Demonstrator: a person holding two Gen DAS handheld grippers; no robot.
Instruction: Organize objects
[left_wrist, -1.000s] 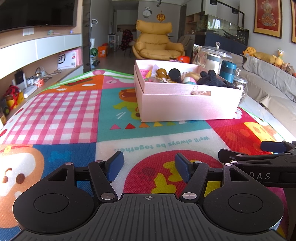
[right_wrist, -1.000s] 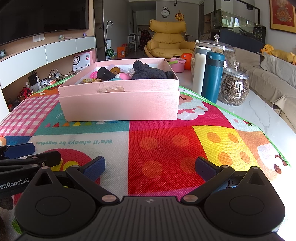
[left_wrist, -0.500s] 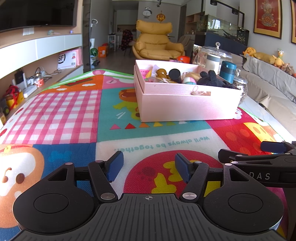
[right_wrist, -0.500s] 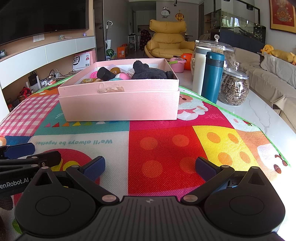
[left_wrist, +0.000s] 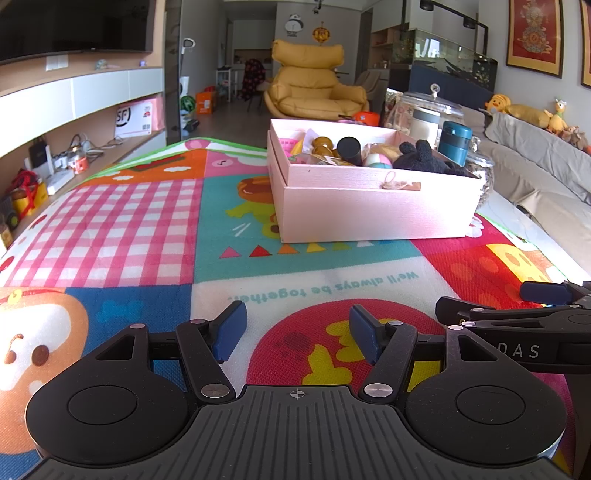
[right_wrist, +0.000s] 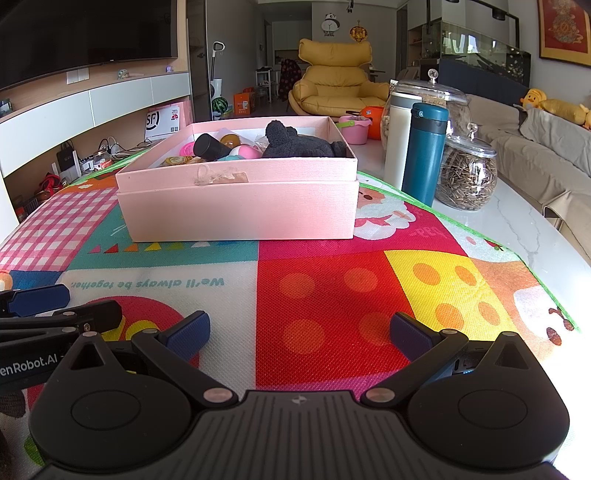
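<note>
Both grippers sit low over the play mat (left_wrist: 140, 221), side by side, pointing fwd at the pink box (left_wrist: 373, 206). Left gripper (left_wrist: 295, 332): jaws apart, nothing btwn them, just mat showing in the gap. Right gripper (right_wrist: 299, 332): jaws spread wider, also holding nothing. In the left wrist view the right gripper's fingers (left_wrist: 543, 293) poke in from the right edge; in the right wrist view the left gripper's fingers (right_wrist: 38, 299) show at the left edge, so the two tools are close beside each other, not touching as far as can be seen. Pink box stands on the mat well ahead of both tools, apart from them, w/ a stretch of bare mat btwn; from the left gripper it's ahead and to the right, from the right gripper ahead and a bit left. Box is open-topped and holds mixed stuff: a black plush toy (right_wrist: 295, 142) at the right end, a black cylinder (right_wrist: 208, 147) lying tilted near the middle, a pink round item (right_wrist: 188, 148) and some yellowish bits toward the left; rest too small to tell. Behind the box's right end, off the mat on the white tabletop: a white bottle (right_wrist: 399, 140), a teal bottle (right_wrist: 424, 155) just beside it, and a glass jar of seeds (right_wrist: 465, 177) to the right.
</note>
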